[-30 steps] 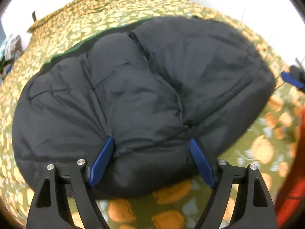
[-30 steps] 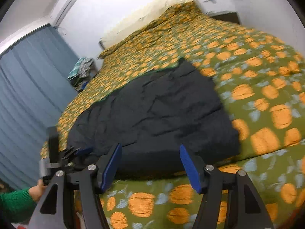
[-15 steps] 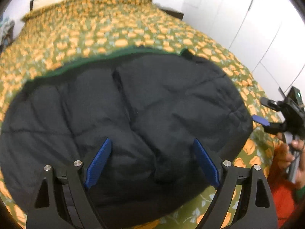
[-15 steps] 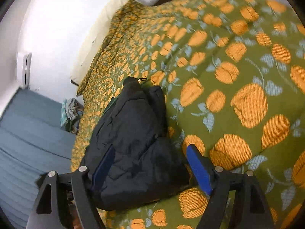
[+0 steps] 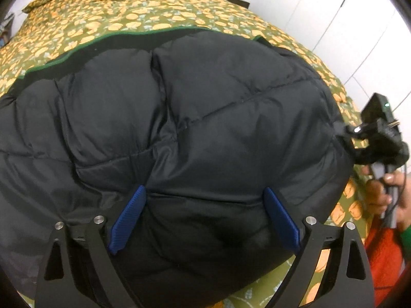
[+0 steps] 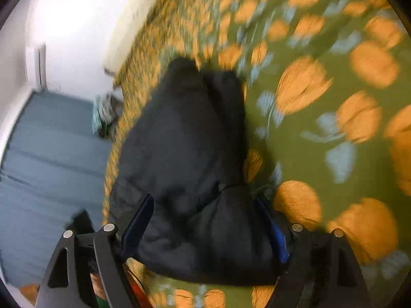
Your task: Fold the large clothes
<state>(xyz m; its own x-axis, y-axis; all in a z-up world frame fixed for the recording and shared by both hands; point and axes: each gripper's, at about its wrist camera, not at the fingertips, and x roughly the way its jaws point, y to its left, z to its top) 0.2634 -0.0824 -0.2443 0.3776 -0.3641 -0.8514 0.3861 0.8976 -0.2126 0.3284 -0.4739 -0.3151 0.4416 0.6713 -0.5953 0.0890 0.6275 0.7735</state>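
- Black padded jacket (image 5: pixel 195 128): laid flat on the patterned bedspread (image 5: pixel 128 12), directly ahead of both tools.
- Left gripper (image 5: pixel 205 218): jaws opening wide, padding bulging between them, nothing gripped.
- Right gripper (image 6: pixel 205 231): jaws opening, jacket edge between; contact blurred.
- Advice: deep bites through all layers are recommended before folding.

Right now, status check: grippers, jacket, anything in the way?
Both hand-held grippers, left and right, opening, astride black puffer jacket. Jacket bunched on orange-print bedspread. Nothing blocking.
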